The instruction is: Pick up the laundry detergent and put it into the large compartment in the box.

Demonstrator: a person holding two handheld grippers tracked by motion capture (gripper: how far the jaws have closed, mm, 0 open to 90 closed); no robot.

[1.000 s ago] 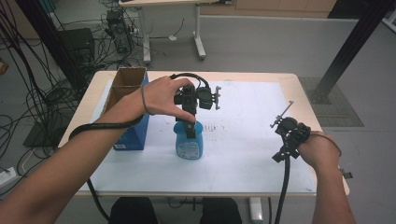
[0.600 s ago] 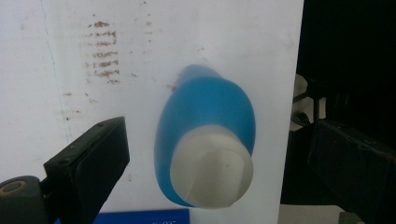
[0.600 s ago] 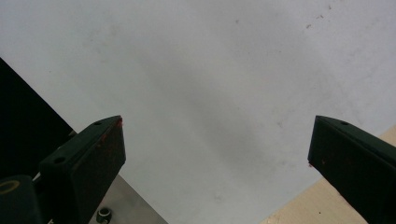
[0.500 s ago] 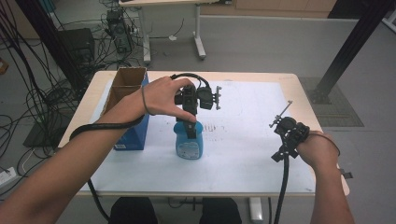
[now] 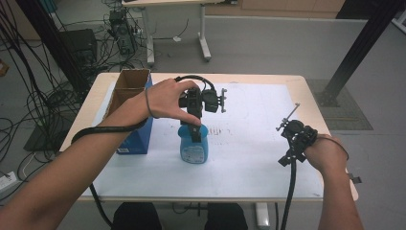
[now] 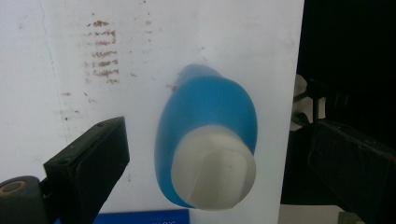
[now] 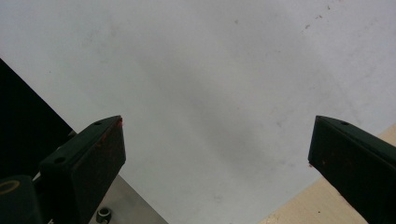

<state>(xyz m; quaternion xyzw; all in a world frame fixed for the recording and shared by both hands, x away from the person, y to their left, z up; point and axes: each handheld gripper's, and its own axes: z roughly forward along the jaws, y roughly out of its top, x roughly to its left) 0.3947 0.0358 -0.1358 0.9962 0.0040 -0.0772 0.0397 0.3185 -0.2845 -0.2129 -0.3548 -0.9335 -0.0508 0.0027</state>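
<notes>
A blue bottle (image 5: 193,149) with a whitish cap stands upright on the white sheet (image 5: 249,143), near the table's middle. My left gripper (image 5: 195,130) points straight down over its top. In the left gripper view the bottle (image 6: 205,126) and its cap (image 6: 213,173) lie between the two black jaws, which stand wide apart and clear of it. My left gripper (image 6: 223,142) is open. My right gripper (image 5: 293,136) hangs over the sheet at the right, held in a hand. It is open (image 7: 215,140), with nothing but the sheet below it.
An open blue cardboard box (image 5: 128,98) stands at the table's left, close to the bottle. The wooden table edge (image 7: 327,205) lies just beyond the sheet near the right gripper. Cables trail from both grippers off the front edge.
</notes>
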